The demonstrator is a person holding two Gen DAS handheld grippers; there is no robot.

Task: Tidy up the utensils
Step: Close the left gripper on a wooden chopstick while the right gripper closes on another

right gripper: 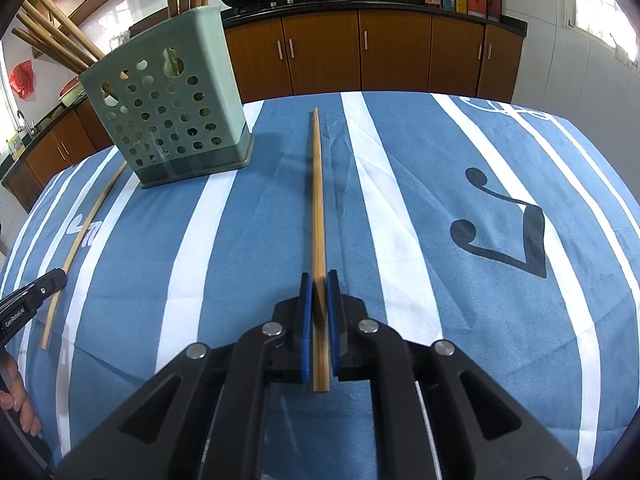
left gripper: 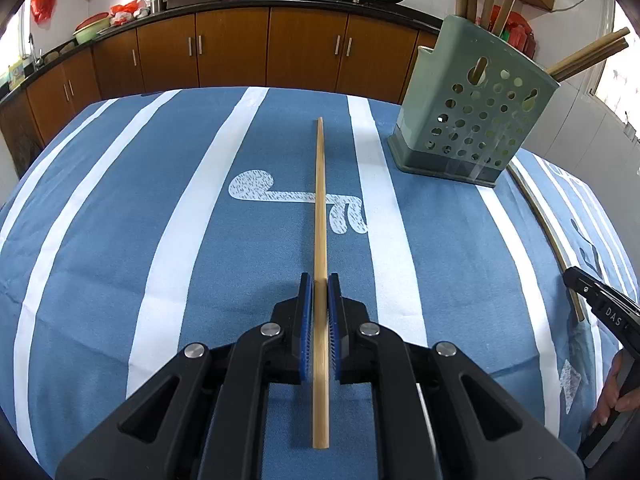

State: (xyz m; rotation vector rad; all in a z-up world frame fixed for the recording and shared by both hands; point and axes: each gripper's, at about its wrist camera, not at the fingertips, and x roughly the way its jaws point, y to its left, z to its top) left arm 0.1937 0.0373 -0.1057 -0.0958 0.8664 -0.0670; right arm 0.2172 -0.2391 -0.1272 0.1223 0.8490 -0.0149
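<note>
- On the desk [left gripper: 120, 240], covered by a blue cloth with white stripes, a green perforated utensil holder [left gripper: 472, 120] is stood upright, several chopsticks being held inside it.
- A bamboo chopstick [left gripper: 320, 200] is pinched lengthwise between the blue pads of the left claw [left gripper: 320, 292], its tip directed away over the cloth.
- A second chopstick [right gripper: 317, 200] is clamped in the same manner by the right claw [right gripper: 319, 284].
- The holder is seen between the two claws, near both chopstick tips but touched by neither.
</note>
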